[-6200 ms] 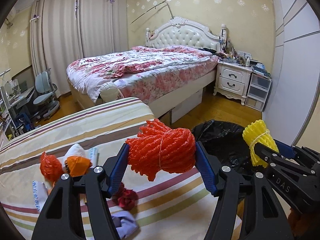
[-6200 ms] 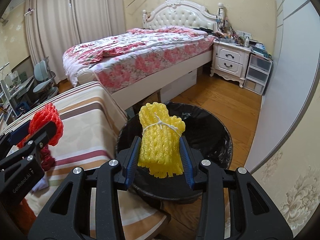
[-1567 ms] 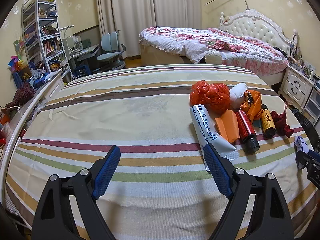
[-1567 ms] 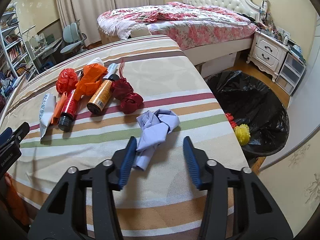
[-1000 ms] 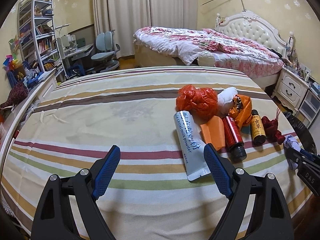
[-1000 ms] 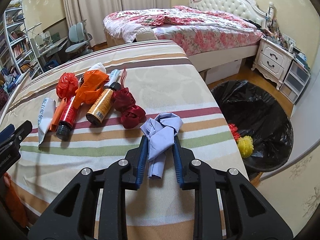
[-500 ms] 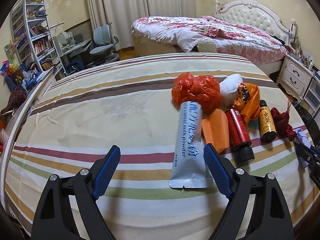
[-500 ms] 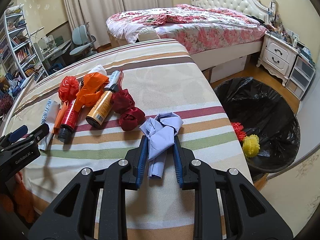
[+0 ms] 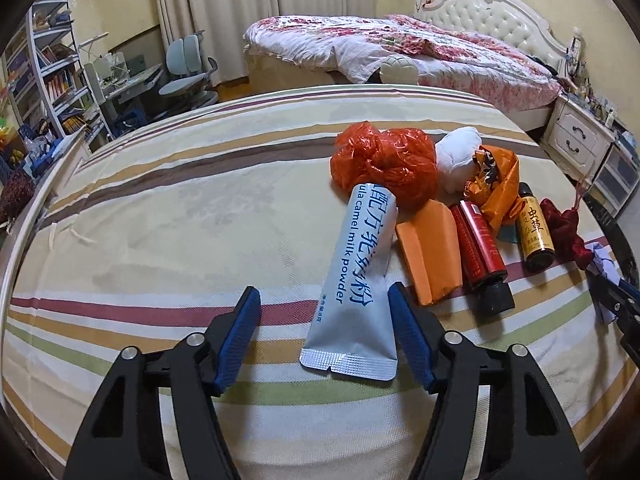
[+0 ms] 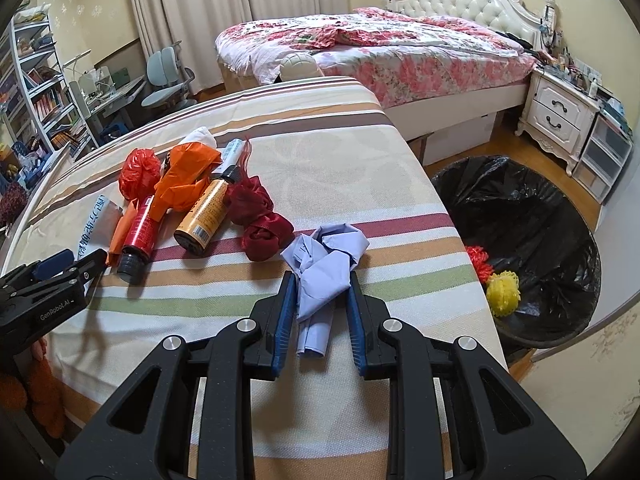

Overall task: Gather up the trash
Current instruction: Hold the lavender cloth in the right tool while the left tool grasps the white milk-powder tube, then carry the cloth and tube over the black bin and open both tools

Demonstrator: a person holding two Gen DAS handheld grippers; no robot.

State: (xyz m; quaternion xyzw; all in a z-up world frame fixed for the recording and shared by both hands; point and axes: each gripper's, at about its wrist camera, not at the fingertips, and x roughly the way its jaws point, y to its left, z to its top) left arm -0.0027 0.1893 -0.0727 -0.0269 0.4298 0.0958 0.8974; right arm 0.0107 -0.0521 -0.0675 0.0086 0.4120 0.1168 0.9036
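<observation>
Left wrist: left gripper (image 9: pixel 324 308) open wide, straddling lower end of camel milk powder sachet (image 9: pixel 357 280) lying on striped bed (image 9: pixel 160 216); pads not touching it. Right wrist: right gripper (image 10: pixel 323 296) clamped on crumpled lilac paper (image 10: pixel 325 258) near bed edge; black-lined trash bin (image 10: pixel 536 216) just beside.

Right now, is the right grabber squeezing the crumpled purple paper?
Touching. In the right wrist view, both blue pads of the right gripper press against the sides of the crumpled purple paper, with no gap on either side.
</observation>
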